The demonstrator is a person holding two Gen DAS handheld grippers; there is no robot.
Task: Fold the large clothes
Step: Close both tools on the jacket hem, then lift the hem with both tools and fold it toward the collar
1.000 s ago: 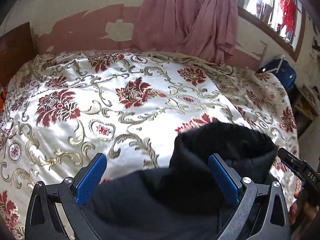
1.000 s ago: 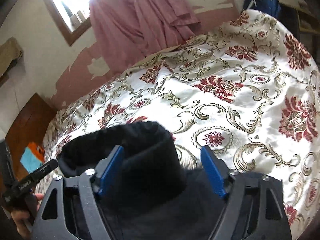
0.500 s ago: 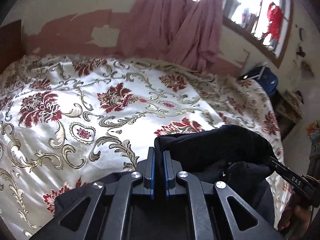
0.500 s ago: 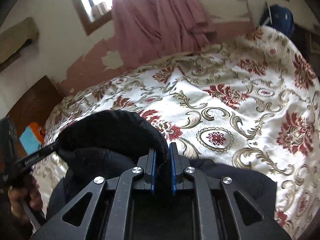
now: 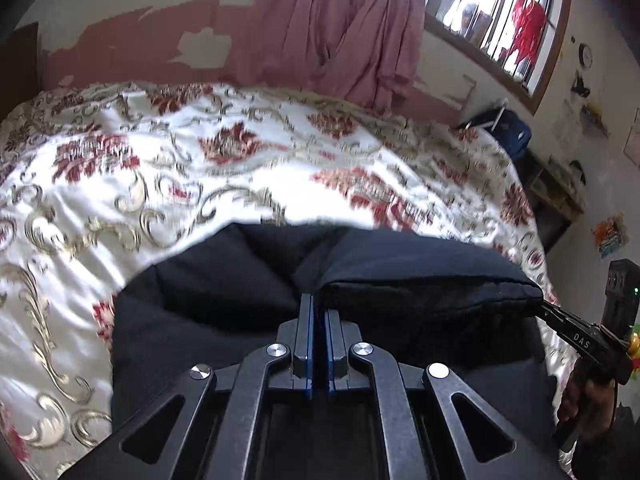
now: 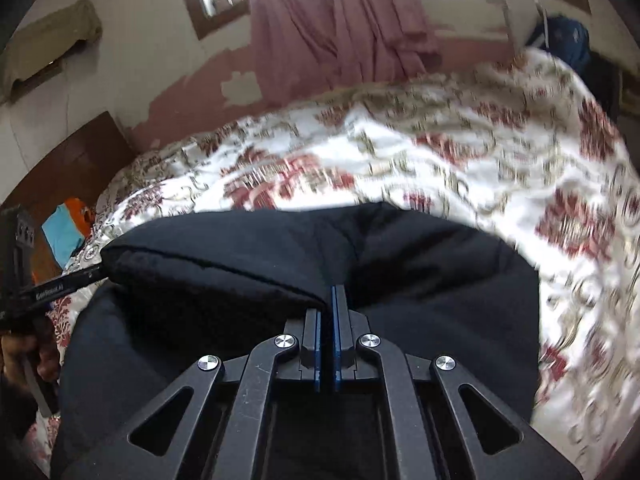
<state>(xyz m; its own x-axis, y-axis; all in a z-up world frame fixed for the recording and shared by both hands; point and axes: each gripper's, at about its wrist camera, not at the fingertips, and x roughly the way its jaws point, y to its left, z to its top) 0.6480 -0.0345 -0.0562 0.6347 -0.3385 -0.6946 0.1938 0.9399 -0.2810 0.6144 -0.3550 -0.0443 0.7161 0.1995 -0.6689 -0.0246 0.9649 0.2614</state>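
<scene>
A large black garment (image 5: 420,276) lies bunched at the near edge of the bed; it also shows in the right wrist view (image 6: 224,256). My left gripper (image 5: 317,300) is shut on one end of its folded top edge. My right gripper (image 6: 329,294) is shut on the other end. The edge is stretched taut between them and held above the bedspread. The right gripper also shows at the right of the left wrist view (image 5: 576,336), and the left gripper shows at the left of the right wrist view (image 6: 52,290). The rest of the garment hangs below, partly hidden by the grippers.
The bed is covered by a white bedspread (image 5: 224,168) with red and gold flowers. Pink curtains (image 5: 340,28) hang on the far wall under a window. A blue bag (image 5: 508,132) stands at the bed's far right. A wooden headboard (image 6: 68,160) is on the left.
Both grippers went from open around the black garment to shut on its edge. They have since lifted and drawn it taut between them, and more of the garment is spread out.
</scene>
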